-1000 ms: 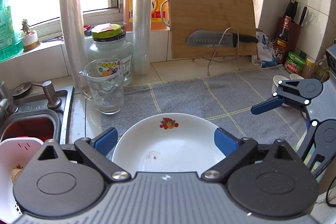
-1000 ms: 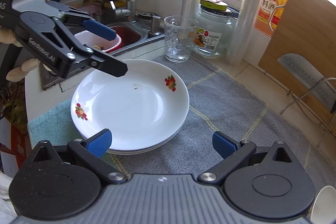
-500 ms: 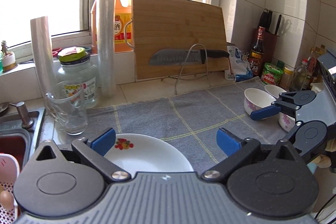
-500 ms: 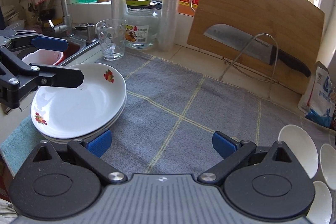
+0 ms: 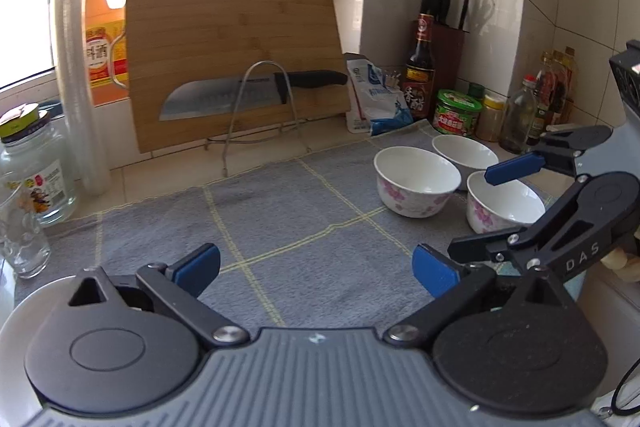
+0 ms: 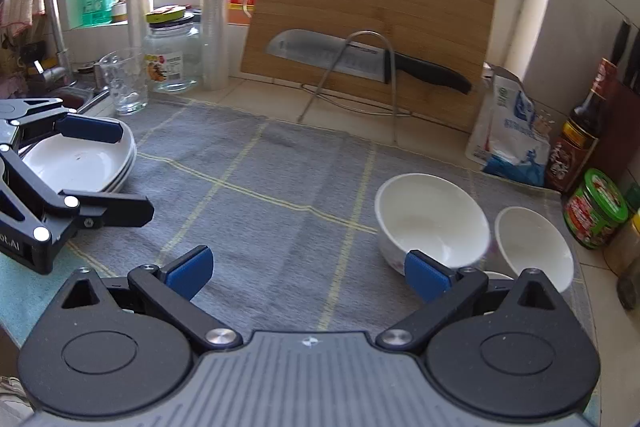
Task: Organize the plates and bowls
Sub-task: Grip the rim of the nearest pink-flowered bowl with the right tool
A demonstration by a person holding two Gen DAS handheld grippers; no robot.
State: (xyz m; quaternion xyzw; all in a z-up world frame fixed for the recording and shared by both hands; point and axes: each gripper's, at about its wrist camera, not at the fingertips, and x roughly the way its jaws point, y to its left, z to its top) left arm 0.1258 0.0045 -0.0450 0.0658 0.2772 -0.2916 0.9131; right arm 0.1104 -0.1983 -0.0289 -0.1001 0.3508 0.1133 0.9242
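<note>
Both claws gape wide and empty over the grey cloth (image 5: 304, 227) on the worktop: the left claw (image 5: 316, 267) sits just beside the stacked plates (image 6: 80, 159), while the right claw (image 6: 308, 269) hovers beside three bowls (image 5: 416, 183), its right fingertip (image 6: 426, 275) overlapping the nearest rim.

Both your grippers spread wide, nothing held

Your left gripper (image 5: 316, 269) hangs low with blue pads (image 5: 199, 264) far apart; your right gripper (image 6: 308, 273) sits level with it, pads (image 6: 424, 275) equally parted, each one visible from the other's camera
</note>
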